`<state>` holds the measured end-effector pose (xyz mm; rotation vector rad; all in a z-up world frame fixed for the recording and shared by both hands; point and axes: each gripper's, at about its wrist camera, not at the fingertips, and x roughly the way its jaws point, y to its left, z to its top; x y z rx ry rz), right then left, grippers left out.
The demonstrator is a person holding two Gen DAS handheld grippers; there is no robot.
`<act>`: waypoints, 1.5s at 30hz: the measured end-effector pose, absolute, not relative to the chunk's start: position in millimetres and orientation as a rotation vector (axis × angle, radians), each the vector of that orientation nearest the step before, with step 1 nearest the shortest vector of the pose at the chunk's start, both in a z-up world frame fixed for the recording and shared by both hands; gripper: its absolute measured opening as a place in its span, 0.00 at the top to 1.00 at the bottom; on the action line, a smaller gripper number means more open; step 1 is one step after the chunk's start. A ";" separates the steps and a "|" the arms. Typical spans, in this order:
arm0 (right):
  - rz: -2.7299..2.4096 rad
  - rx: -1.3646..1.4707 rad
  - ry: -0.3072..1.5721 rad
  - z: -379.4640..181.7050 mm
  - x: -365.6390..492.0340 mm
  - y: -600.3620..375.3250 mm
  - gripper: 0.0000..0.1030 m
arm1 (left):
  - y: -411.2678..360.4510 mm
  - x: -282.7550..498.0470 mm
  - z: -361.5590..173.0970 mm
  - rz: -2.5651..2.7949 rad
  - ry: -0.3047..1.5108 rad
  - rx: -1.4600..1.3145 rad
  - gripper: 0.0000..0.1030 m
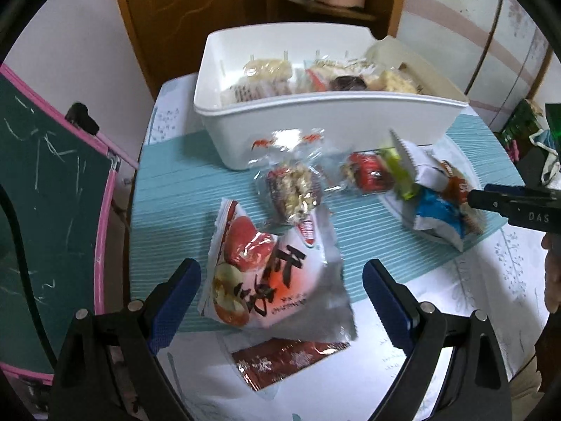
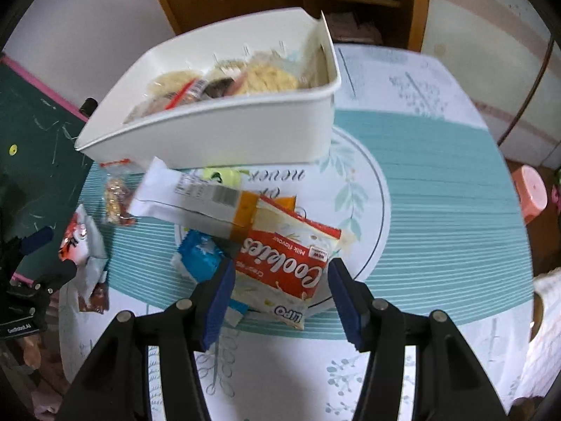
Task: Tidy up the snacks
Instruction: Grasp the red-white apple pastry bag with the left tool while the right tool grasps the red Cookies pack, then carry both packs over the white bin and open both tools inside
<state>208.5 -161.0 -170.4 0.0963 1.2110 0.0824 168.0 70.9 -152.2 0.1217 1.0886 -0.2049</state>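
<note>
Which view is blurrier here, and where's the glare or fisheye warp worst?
Left wrist view: motion smear on the pile of packets at right; glare on the foil of the red-and-white packet between the open left tongs. Right wrist view: the white bin is soft and its rim bows strongly; the Cookies packet print stays readable. Both: black vignette corners, dim indoor light.

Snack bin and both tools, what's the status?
Left tool open over red-apple packet. Right tool open around Cookies packet. White bin part-filled. Nothing blocking.
</note>
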 end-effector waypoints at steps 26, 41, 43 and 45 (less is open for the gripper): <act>0.067 -0.019 1.165 -192.0 174.7 -156.3 0.55 | 68.8 176.7 -179.1 -0.176 1.120 0.053 0.43; 0.151 0.032 1.162 -179.0 139.4 -142.1 0.55 | 39.7 131.7 -140.3 -0.254 1.043 0.012 0.47; 0.166 0.041 1.145 -172.7 135.1 -140.8 0.55 | 31.9 123.4 -132.7 -0.278 1.031 0.016 0.47; 0.181 0.048 1.125 -163.9 131.1 -138.8 0.55 | 26.5 115.3 -124.8 -0.299 1.017 0.023 0.47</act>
